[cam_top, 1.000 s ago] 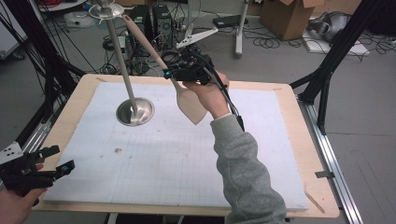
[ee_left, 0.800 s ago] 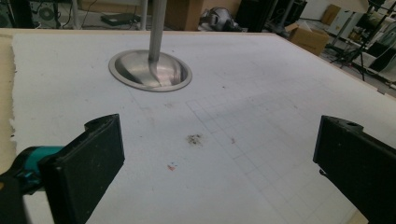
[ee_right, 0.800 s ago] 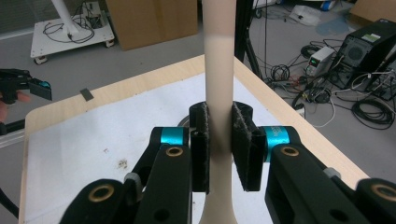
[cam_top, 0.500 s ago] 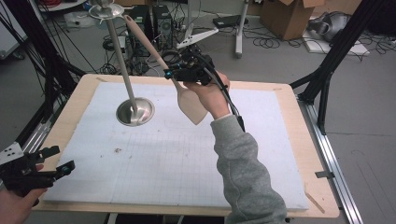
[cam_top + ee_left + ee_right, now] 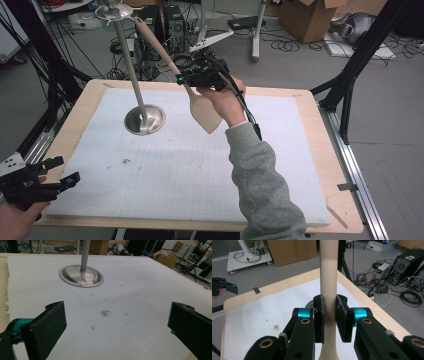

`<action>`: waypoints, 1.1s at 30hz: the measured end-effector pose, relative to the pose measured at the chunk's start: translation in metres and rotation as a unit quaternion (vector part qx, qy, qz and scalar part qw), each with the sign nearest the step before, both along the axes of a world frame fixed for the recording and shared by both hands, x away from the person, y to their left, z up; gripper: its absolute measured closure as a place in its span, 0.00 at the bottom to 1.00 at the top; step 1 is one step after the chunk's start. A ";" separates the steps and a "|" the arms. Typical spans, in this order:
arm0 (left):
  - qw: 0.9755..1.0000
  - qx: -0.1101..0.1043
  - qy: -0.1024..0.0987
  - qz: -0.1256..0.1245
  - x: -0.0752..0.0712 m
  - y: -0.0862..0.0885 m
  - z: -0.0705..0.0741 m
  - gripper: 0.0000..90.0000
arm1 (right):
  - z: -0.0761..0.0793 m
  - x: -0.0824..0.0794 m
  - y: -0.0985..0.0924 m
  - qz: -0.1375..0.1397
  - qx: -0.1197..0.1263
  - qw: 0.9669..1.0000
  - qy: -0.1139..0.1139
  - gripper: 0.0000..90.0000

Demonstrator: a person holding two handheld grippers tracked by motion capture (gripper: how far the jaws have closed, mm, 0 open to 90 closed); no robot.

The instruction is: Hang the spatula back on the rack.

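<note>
We're looking at a pale wooden spatula (image 5: 200,102), held up off the table w/ its broad blade hanging low toward 5 o'clock over the white mat (image 5: 190,175) and its long handle slanting up toward 11 o'clock, the far tip reaching the top of the metal stand (image 5: 131,75) at the high view's upper left. The right gripper (image 5: 192,80) is clamping the handle just above the blade; in the right gripper view the spatula (image 5: 329,285) is running straight up between the two black pads (image 5: 320,315), both pressing on the wood, so the right gripper (image 5: 329,317) is closed on it. The person's right hand (image 5: 225,100) is wrapped round the gripper body, grey sleeve (image 5: 260,190) coming in from 6 o'clock, cable trailing down the wrist. At approx 9 o'clock from the blade, the stand's round steel base (image 5: 145,120) is sitting on the mat, pole rising a bit tilted from its centre; blade and base are near each other but apart. The left gripper (image 5: 52,172) is hanging at the table's 7 o'clock corner, well apart from the spatula, w/ its jaws standing wide and nothing between them; the left gripper view is showing the left gripper (image 5: 117,325) over bare mat, the steel base (image 5: 81,276) at 12 o'clock beyond. The mat is lying on a wooden table (image 5: 330,150), w/ a cluttered floor of cables and boxes behind.
</note>
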State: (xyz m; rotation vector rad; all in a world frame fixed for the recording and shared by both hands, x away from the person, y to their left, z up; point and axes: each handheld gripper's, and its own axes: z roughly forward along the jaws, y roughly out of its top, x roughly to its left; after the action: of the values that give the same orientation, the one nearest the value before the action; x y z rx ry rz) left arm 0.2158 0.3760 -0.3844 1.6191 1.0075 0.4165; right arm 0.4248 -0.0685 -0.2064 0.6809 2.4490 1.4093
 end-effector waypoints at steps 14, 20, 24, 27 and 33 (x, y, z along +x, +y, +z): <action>1.000 -0.002 0.000 0.003 0.000 0.000 0.000 0.03 | -0.004 0.004 0.005 0.004 -0.002 1.000 0.009 0.87; 1.000 -0.002 0.002 0.002 -0.001 0.000 -0.001 0.03 | -0.006 0.007 0.008 0.006 -0.004 1.000 0.009 0.87; 1.000 -0.002 0.001 0.000 -0.001 -0.001 -0.001 0.03 | -0.009 0.009 0.011 0.006 -0.007 1.000 0.011 0.87; 1.000 -0.001 0.003 -0.003 -0.001 -0.003 -0.001 0.03 | -0.011 0.011 0.015 0.010 -0.010 1.000 0.015 0.87; 1.000 0.000 0.002 -0.006 0.000 -0.005 -0.001 0.03 | -0.016 0.017 0.024 0.014 -0.013 1.000 0.019 0.87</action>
State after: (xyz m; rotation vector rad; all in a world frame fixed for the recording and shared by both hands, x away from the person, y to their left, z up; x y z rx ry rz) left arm 0.2155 0.3709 -0.3857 1.6259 1.0012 0.4051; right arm 0.4418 -0.0444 -0.2228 0.6765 2.5112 1.3860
